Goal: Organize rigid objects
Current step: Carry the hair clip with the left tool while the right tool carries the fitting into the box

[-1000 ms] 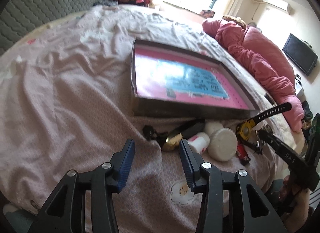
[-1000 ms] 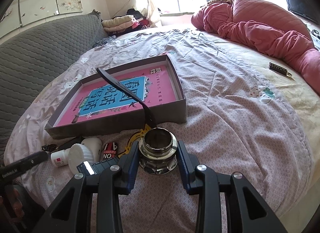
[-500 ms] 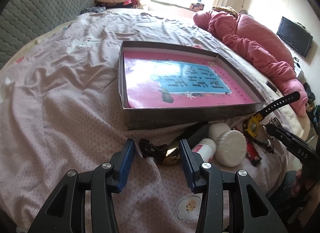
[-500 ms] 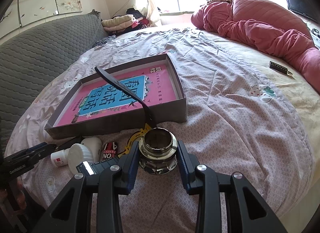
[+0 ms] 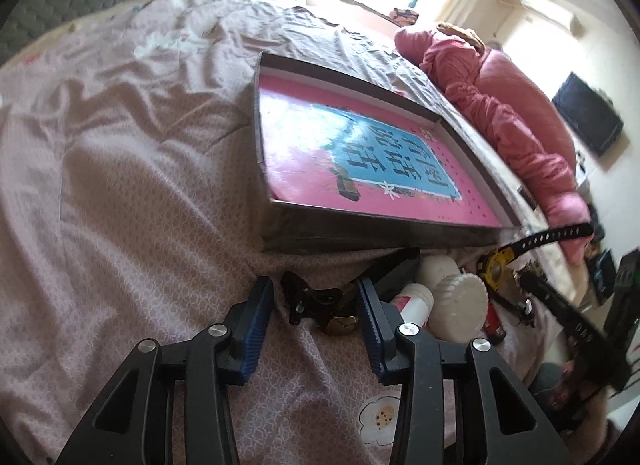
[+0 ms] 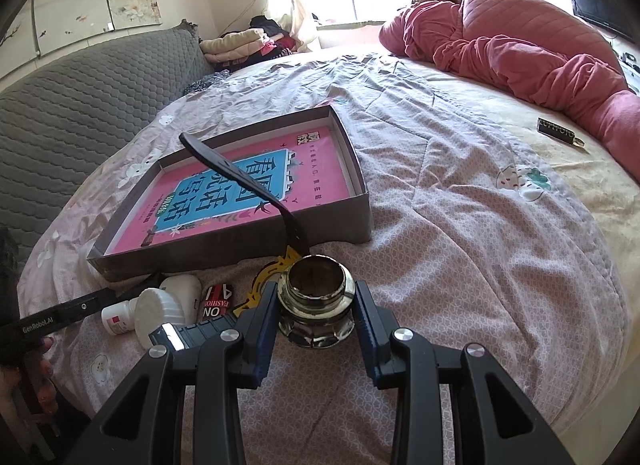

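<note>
Clutter of small things lies on the bedsheet (image 5: 132, 225) against the front wall of my grey box (image 5: 360, 235): white bottles (image 5: 460, 303), a watch (image 5: 496, 265). My left gripper (image 5: 316, 315), jaws just closing, straddles a black clip (image 5: 310, 299) without touching; my right gripper (image 6: 316, 305) clamps a glass jar (image 6: 316, 305). Open sheet spreads either side.

A big bed (image 6: 460, 225) with a wrinkly pink sheet holds everything. A flat grey box (image 6: 224, 253) lies on it. In front of the box are a small white bottle (image 6: 116, 315), a round white lid (image 6: 160, 311), a black clip (image 5: 310, 301) and a yellow watch (image 5: 494, 265). A red blanket (image 6: 520, 49) is bunched up on the far side, with a small black tag (image 6: 556, 130) near it.
</note>
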A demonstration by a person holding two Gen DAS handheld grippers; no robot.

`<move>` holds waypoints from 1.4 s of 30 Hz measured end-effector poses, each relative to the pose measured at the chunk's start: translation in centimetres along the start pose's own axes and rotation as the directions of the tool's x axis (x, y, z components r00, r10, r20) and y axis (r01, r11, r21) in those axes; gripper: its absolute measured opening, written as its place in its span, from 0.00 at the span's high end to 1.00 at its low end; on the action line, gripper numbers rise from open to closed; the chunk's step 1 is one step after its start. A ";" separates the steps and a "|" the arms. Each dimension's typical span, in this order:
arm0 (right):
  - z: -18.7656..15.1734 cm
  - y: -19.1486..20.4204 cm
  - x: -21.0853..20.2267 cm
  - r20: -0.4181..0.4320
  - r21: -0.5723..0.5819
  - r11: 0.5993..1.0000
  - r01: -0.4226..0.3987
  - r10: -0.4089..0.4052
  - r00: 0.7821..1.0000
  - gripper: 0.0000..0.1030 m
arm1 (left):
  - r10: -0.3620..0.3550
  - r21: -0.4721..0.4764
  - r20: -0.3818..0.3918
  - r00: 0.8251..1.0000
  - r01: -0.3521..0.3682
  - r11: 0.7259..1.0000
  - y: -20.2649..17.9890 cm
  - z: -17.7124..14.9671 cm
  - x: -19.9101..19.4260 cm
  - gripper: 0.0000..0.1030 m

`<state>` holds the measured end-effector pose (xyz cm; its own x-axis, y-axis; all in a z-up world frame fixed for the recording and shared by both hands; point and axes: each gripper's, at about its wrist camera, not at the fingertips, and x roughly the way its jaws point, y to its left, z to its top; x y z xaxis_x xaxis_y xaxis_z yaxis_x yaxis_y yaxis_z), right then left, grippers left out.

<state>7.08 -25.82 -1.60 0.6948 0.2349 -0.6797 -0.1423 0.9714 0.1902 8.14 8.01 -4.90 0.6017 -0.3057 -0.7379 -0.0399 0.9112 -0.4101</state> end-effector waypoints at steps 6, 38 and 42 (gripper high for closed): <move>0.0 -0.1 -0.1 0.002 0.001 1.000 0.001 -0.001 1.000 0.64 | -0.013 -0.052 -0.009 1.000 0.013 0.999 0.9 0.1 0.1 0.72; 1.5 -1.5 -3.5 0.171 0.049 0.999 0.005 -0.014 0.985 0.64 | -0.012 -0.003 0.159 0.987 0.013 1.000 -2.5 0.0 -5.9 0.75; 1.9 -2.1 -3.4 0.185 0.063 0.998 0.005 -0.017 0.983 0.64 | -0.015 -0.005 0.179 0.984 0.016 1.000 -2.8 0.4 -6.1 0.78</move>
<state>6.35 -28.74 1.65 0.8156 0.2079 -0.5399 -0.0939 0.9684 0.2310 4.87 7.41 1.00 0.7352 -0.2649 -0.6239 -0.0341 0.9048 -0.4244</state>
